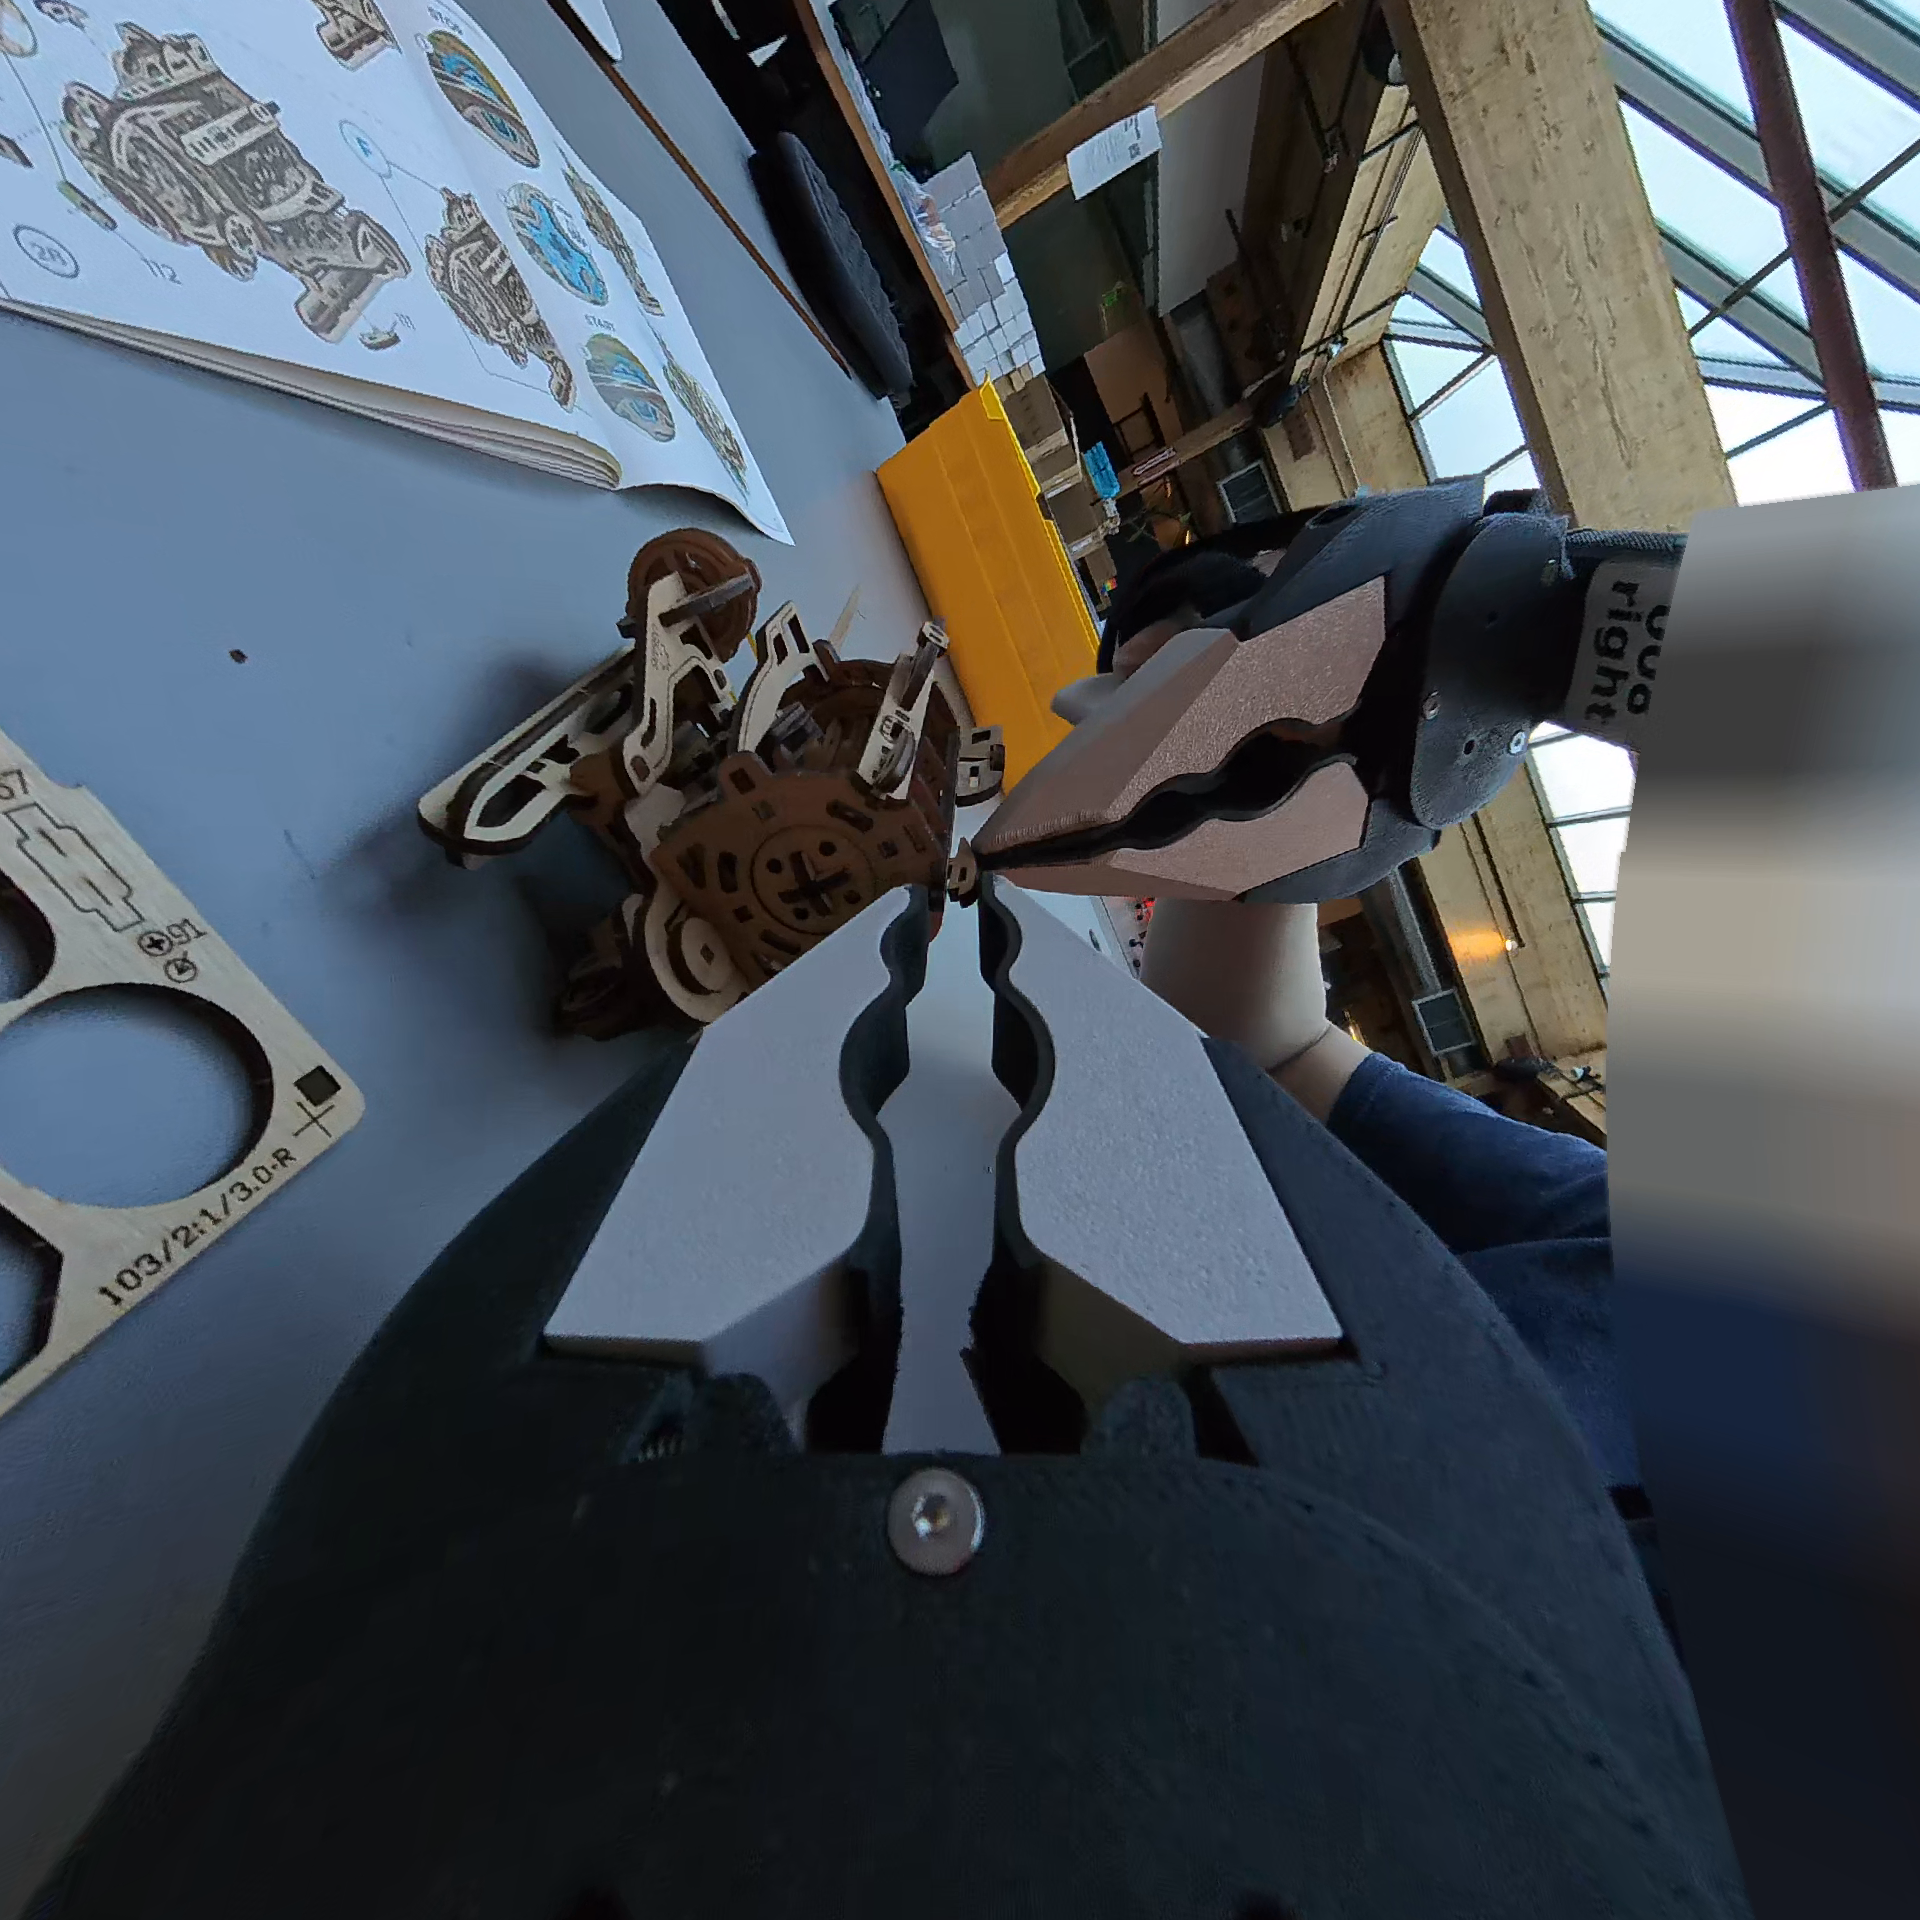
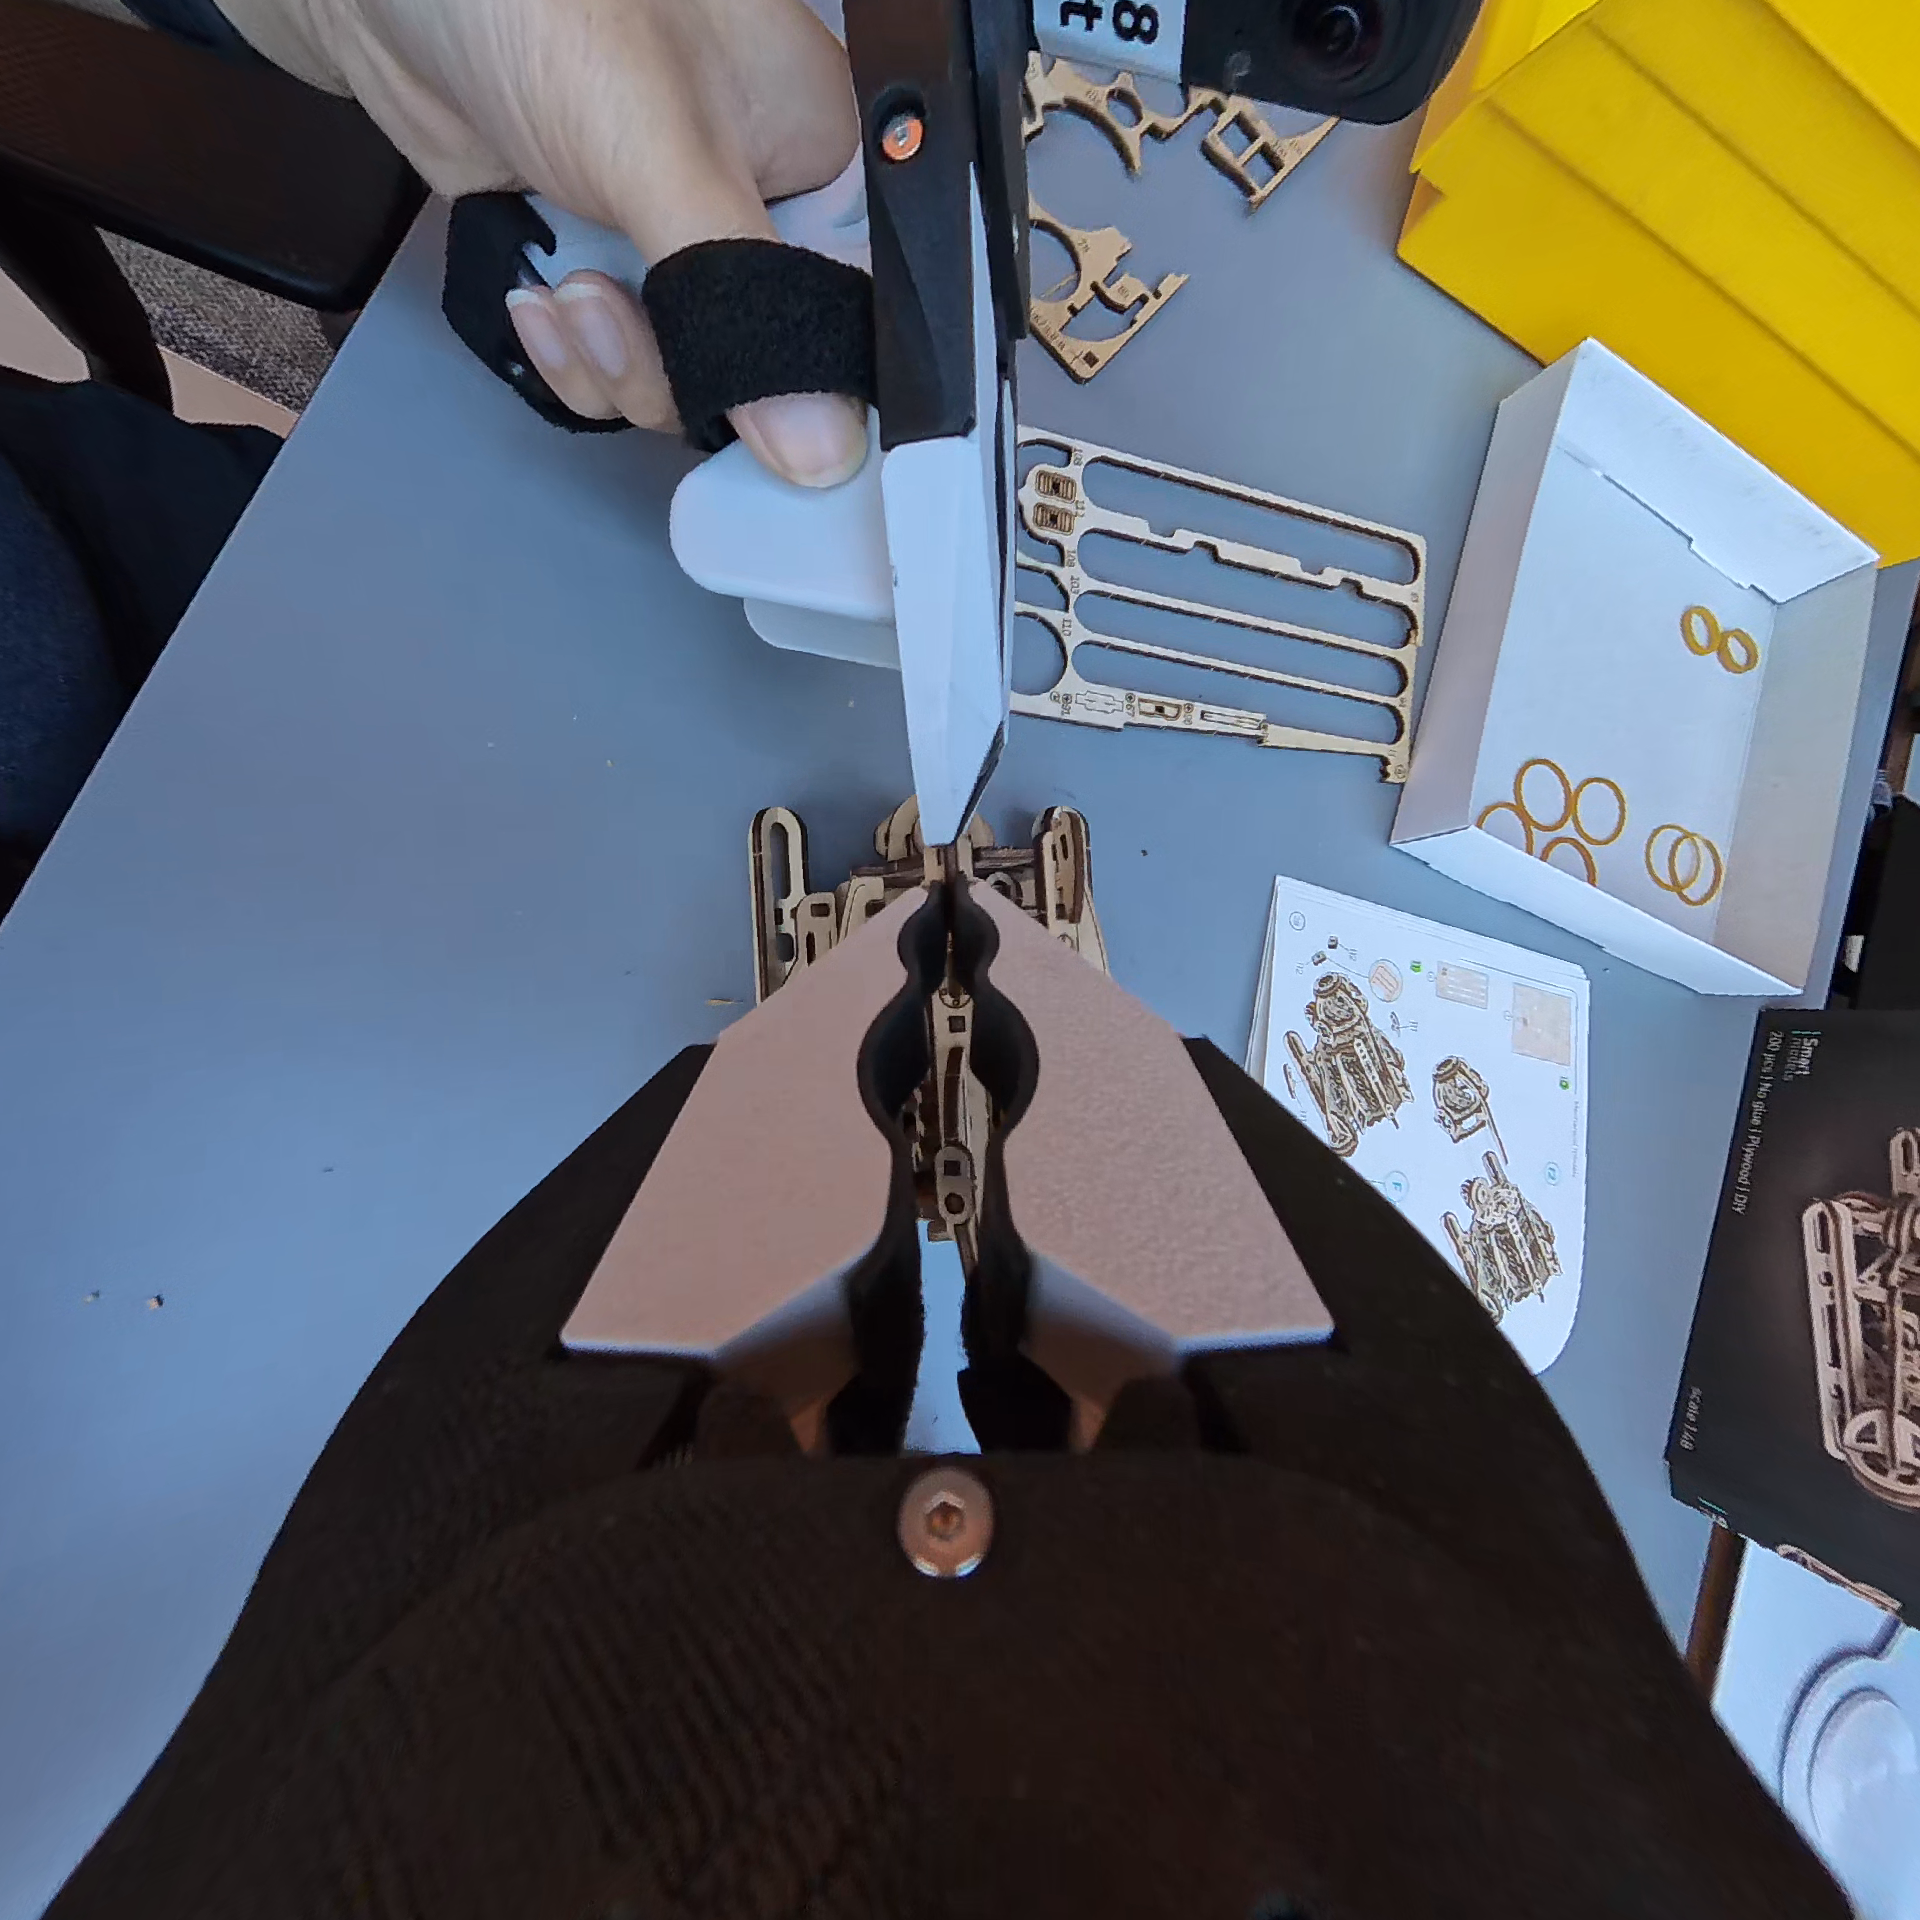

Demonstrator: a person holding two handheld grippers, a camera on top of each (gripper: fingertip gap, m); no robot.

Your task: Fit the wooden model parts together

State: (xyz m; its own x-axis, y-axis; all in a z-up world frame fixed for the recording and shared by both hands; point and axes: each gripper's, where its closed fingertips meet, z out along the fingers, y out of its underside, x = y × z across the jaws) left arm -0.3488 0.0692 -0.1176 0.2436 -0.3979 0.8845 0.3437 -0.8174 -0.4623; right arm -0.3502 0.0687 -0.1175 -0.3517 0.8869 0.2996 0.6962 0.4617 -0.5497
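Note:
The part-built wooden model (image 1: 769,831) lies on the grey table; in the right wrist view it (image 2: 781,894) is mostly hidden behind my fingers. My right gripper (image 2: 945,896), with copper fingers, is shut on a small wooden part (image 2: 945,864) and holds it at the model's top edge. The left wrist view shows the right gripper (image 1: 985,850) coming in from the right with the part (image 1: 962,871). My left gripper (image 1: 953,894), with white fingers, has its tips a narrow gap apart just below that part, beside the model's brown disc. It reaches down from above in the right wrist view (image 2: 948,831).
An open instruction booklet (image 1: 343,260) and a punched-out wooden sheet (image 1: 135,1091) lie left of the model. Another sheet (image 2: 1216,623), a white tray of rubber bands (image 2: 1621,665), yellow bins (image 2: 1683,208) and a black box (image 2: 1808,1247) lie around it. A hand (image 2: 623,135) holds the left gripper. Left and right tips are no more than a few centimetres apart.

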